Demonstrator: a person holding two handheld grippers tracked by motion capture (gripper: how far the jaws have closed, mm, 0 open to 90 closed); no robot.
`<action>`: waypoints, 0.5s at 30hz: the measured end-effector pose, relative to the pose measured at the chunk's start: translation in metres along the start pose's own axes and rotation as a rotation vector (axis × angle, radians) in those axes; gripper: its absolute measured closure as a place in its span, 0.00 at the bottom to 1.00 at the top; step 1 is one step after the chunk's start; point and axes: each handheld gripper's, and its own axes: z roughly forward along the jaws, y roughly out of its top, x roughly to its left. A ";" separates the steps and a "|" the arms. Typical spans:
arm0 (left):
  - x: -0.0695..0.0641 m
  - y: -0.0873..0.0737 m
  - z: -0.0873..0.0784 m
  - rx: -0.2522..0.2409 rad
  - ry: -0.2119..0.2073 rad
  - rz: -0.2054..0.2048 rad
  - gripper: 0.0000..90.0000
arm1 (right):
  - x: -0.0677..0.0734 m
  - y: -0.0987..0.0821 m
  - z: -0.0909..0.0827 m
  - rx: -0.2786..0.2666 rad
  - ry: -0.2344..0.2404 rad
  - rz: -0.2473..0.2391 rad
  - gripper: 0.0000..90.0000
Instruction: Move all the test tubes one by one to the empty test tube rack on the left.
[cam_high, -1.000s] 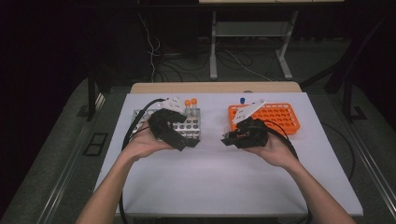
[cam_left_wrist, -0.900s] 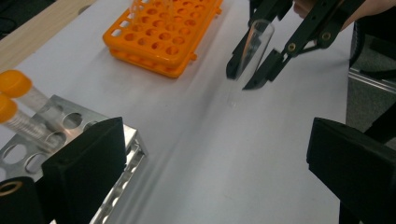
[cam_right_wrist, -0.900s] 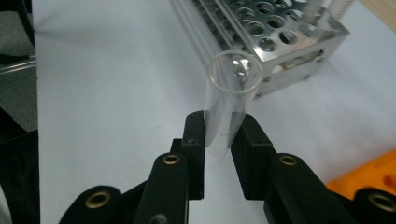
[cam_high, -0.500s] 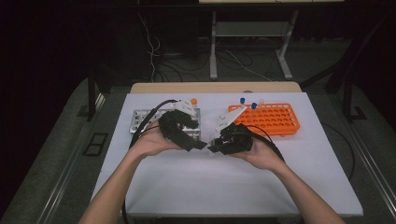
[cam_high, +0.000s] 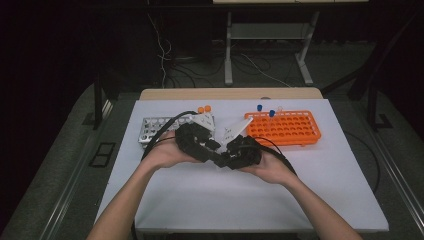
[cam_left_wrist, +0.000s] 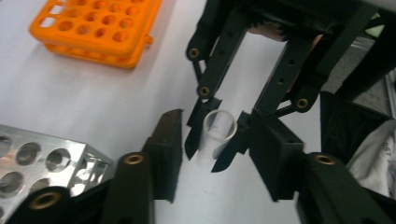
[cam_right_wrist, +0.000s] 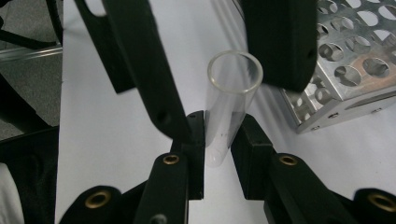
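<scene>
Grippers meet nose to nose over the white table (cam_high: 260, 200), between the metal rack (cam_high: 155, 127) and the orange rack (cam_high: 285, 129). Right gripper (cam_right_wrist: 217, 140) is clamped tight on a clear open-mouthed tube (cam_right_wrist: 231, 105), which juts out from its pads toward the other tool; left gripper (cam_left_wrist: 219, 154) has just been closing, and its jaws now flank the tube's open end on both sides, still a little apart from the glass as far as the left gripper view shows, so its pads do not press on the tube yet
</scene>
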 end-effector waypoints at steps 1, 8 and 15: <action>0.000 0.000 0.000 0.003 -0.004 0.005 0.66 | 0.000 0.000 0.001 0.000 0.002 0.000 0.83; 0.001 -0.001 0.002 0.032 -0.003 0.014 0.82 | 0.002 0.002 0.004 -0.004 0.019 0.002 0.83; 0.005 -0.003 -0.003 0.015 0.014 -0.005 0.82 | -0.002 0.001 0.001 -0.020 0.033 0.034 0.72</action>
